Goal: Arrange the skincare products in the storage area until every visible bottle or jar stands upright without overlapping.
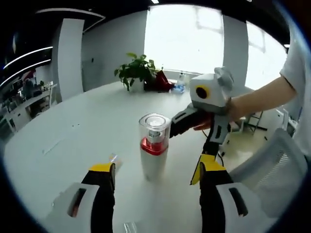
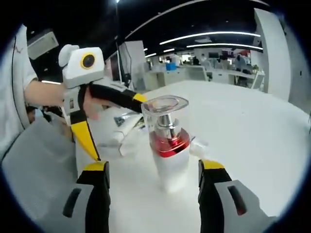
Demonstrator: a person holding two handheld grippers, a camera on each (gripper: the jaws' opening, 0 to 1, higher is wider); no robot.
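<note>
- The pump bottle [image 1: 154, 153], with a white body, red collar and clear cap, stands upright on the white counter [image 1: 73, 131]. It looks tall and narrow for its base, so a sideways nudge to the cap could likely tip it.
- The likeliest cause is the two claws arriving at once from opposite sides. If one jaw meets the bottle before its partner, the bottle may slide or topple before it is gripped.
- The clear cap may only be pressed on. A pinch high up could lift the cap off and leave the body behind.
- The left claw [image 1: 154, 171] is spread wide and grasps nothing. The bottle sits just ahead of its yellow-tipped jaws, centred in the gap, with its base near the tips.
- The right claw [image 2: 152, 171] is also released and empty. The bottle [image 2: 169, 145] stands between and slightly beyond its tips, apart from both jaws.
- In the right gripper view, the other claw's upper jaw reaches right up to the cap rim, though actual contact cannot be confirmed.
- Pale packets [image 2: 124, 136] lie flat on the counter beyond the bottle, left of the right claw's line; I cannot tell what they are.
</note>
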